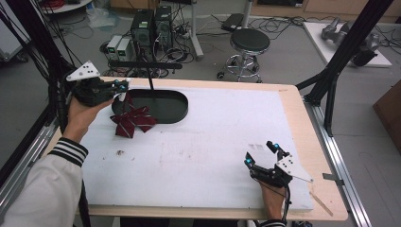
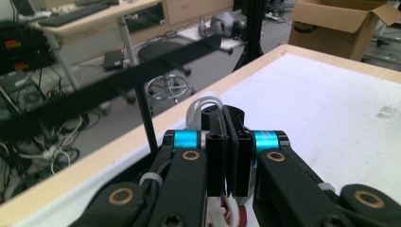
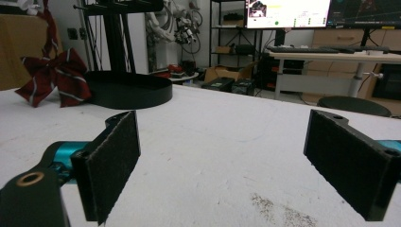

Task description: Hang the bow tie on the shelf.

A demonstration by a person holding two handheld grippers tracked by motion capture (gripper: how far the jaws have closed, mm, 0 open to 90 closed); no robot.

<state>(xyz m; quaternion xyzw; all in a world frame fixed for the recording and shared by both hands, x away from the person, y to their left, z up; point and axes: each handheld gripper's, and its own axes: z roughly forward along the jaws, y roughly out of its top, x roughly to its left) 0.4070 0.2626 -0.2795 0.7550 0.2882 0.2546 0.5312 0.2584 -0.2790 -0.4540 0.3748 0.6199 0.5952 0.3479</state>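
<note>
Dark-red striped fabric bow (image 1: 132,121) hung from my left gripper (image 1: 124,86) by its white elastic loop (image 2: 204,101), the jaws pinched fully together on that loop. It dangled just below the jaws, at the near rim of the black oval stand base (image 1: 163,105), under the stand's black crossbar (image 1: 146,65). My right gripper (image 1: 261,152) sat well apart, jaws wide and empty. I judged the left hand nearer the bar.

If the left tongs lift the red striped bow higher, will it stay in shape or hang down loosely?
The bow is fabric, so it will probably droop and swing. It looks light. The left tongs are shut on its white band, which seems thin and may slip or stretch.
</note>
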